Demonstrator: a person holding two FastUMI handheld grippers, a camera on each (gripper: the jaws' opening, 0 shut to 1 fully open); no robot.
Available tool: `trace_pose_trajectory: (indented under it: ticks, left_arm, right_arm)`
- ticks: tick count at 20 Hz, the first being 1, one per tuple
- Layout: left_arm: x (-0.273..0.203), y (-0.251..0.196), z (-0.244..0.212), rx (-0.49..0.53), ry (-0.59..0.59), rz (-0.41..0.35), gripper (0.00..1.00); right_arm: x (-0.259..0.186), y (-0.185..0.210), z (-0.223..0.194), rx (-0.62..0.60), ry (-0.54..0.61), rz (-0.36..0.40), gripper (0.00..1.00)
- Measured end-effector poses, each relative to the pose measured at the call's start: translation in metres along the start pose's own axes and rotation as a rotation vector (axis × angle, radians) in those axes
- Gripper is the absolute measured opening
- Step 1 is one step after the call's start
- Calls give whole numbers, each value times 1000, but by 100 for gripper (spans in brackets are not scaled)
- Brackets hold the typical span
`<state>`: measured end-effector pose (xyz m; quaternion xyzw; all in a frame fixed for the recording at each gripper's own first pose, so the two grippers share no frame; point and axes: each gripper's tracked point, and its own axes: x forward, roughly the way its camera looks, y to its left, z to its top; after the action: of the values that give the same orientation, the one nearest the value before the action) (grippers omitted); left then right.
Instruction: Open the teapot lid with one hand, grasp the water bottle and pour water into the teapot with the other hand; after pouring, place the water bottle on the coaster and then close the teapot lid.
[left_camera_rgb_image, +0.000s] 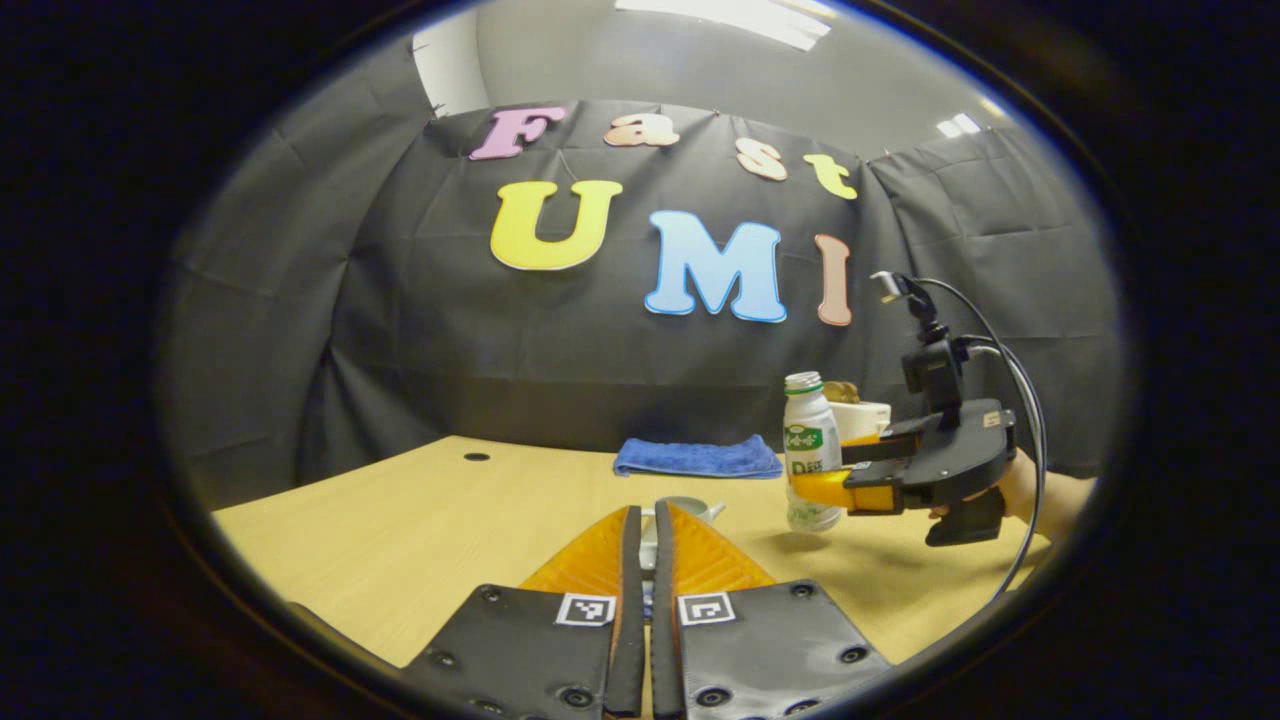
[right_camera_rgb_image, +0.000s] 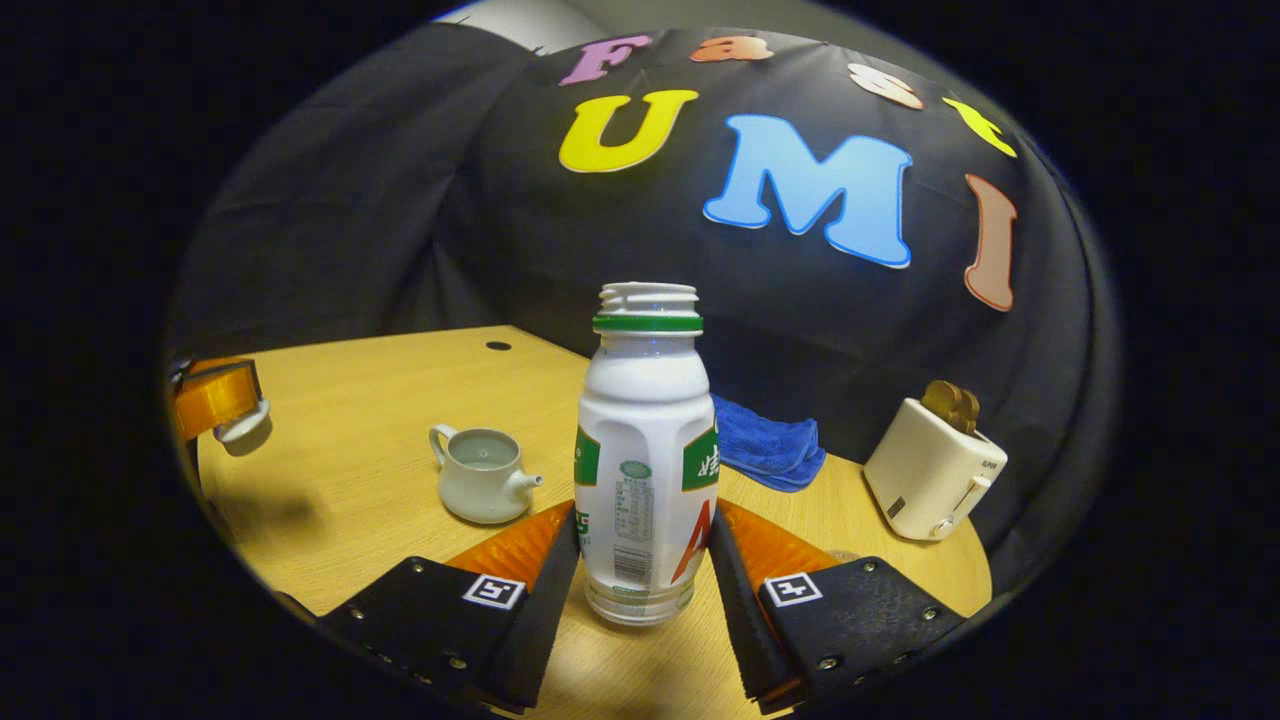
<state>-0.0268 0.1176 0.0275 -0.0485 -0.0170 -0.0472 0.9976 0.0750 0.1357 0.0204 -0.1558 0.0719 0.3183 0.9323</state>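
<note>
right gripper view: the teapot (right_camera_rgb_image: 482, 480) sits open at centre left, its lid (right_camera_rgb_image: 243, 428) pinched in the left hand-held gripper (right_camera_rgb_image: 232, 412) at the left edge. the right hand-held gripper (right_camera_rgb_image: 643, 560) clamps the bottle (right_camera_rgb_image: 646, 460), upright at centre. pouring, coaster placement and re-lidding seem left.

A blue cloth (right_camera_rgb_image: 765, 445) is seen lying folded on the wooden table (right_camera_rgb_image: 380, 400) close to the black booth wall, and it is also being shown at the table's far edge in the left gripper view (left_camera_rgb_image: 698, 458). A cream toaster (right_camera_rgb_image: 932, 470) is being shown standing upright to the right of the cloth, apart from it, with something brown sticking out of its top slot. A small dark hole (right_camera_rgb_image: 498, 346) is being shown in the tabletop near the far edge.
</note>
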Motion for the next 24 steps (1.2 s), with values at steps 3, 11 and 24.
trace_pose_trajectory:
  ticks: [3, 11, 24]
  left_arm:
    - [27, -9, 15, 38, -34, 5, 13]
    - [116, -38, 4, 59, 13, -27, 13]
    - [187, -29, -40, 90, 114, -28, 13]
  right_arm:
    - [-18, -40, 5, 60, -94, -81, 72]
    - [-45, -92, -1, 322, -169, -120, 72]
    - [-54, -142, -13, 443, -215, -269, 72]
